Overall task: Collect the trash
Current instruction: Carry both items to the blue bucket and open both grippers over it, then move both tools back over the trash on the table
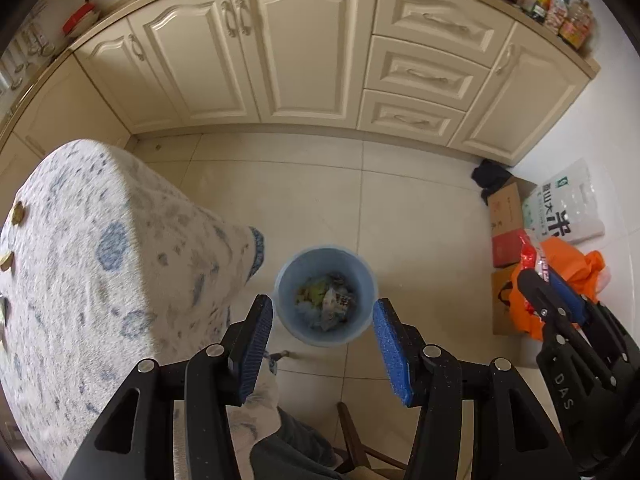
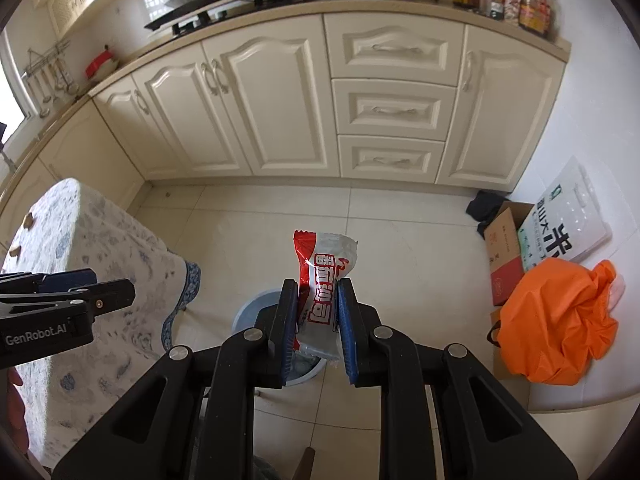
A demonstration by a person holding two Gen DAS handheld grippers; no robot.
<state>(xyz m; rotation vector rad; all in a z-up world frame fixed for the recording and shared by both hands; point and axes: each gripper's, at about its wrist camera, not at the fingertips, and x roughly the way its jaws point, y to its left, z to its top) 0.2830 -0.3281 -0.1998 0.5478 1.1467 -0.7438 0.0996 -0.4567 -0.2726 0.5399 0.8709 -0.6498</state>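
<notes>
The red-and-white snack wrapper (image 2: 325, 280) is pinched upright in the right hand-held gripper (image 2: 318, 320), right above the blue trash bin (image 1: 326, 296) on the floor. Left hand-held gripper (image 1: 322, 350) hangs over the bin too, jaws apart, nothing in them.

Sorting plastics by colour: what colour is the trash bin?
Light blue bin, clearest in the left wrist view.

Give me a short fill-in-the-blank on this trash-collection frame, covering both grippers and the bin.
1. The right gripper is shut on a red and white ____.
2. The left gripper holds ____ between its open jaws.
3. The bin below is coloured ____.
4. Beside the boxes lies an ____ bag.

Missing words: wrapper; nothing; blue; orange
</notes>
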